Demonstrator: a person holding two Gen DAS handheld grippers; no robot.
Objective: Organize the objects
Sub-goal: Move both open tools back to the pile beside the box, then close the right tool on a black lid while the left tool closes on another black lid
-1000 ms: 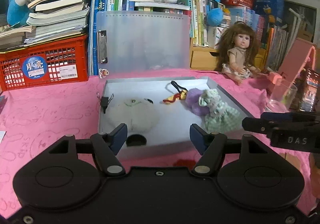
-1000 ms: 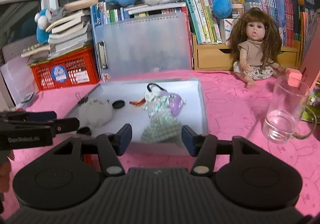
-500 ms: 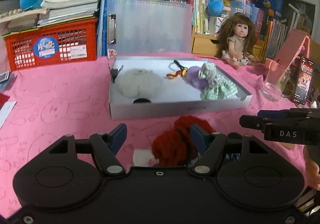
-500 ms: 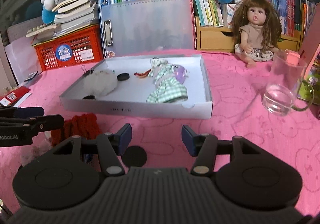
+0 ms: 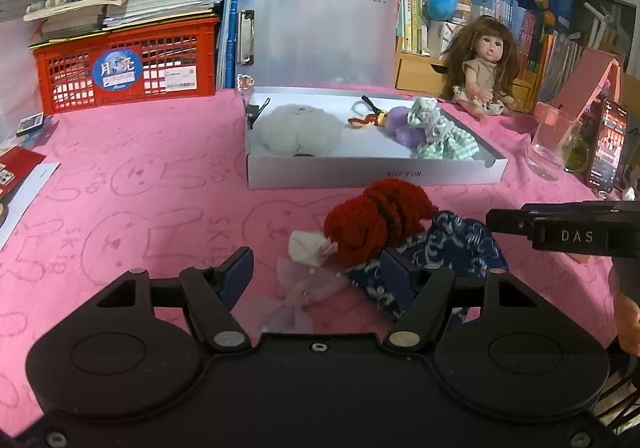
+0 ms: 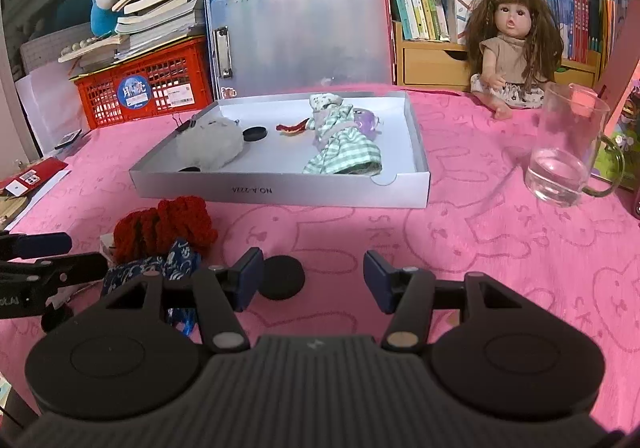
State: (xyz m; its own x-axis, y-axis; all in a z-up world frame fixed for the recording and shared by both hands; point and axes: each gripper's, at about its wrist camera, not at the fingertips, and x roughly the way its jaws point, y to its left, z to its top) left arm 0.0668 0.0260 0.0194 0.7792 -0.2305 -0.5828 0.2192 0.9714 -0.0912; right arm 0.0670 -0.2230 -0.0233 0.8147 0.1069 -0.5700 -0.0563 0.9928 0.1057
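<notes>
A shallow white box (image 5: 372,172) (image 6: 280,190) on the pink cloth holds a grey fluffy toy (image 5: 298,130) (image 6: 210,142), a green checked doll dress (image 5: 444,136) (image 6: 344,150), a purple piece (image 5: 400,124) and a black disc (image 6: 255,133). In front of the box lies a pile: a red knitted piece (image 5: 376,224) (image 6: 164,228), a blue patterned cloth (image 5: 460,248) (image 6: 176,260) and pale pink doll clothes (image 5: 308,272). My left gripper (image 5: 318,276) is open just before this pile, nothing pressed. My right gripper (image 6: 314,282) is open over bare cloth, a second black disc (image 6: 282,276) by its left finger.
A glass mug (image 6: 568,152) (image 5: 554,144) stands to the right, with a phone (image 5: 608,146) beside it. A doll (image 6: 514,48) sits behind the box against books. A red crate (image 5: 124,70) and a grey folder (image 5: 316,36) stand at the back. Cards lie at the left edge (image 5: 16,168).
Both grippers have pulled back from over the box and sunk towards the table. The pile of doll clothes and the loose black disc have come into view before them. Jaws unchanged.
</notes>
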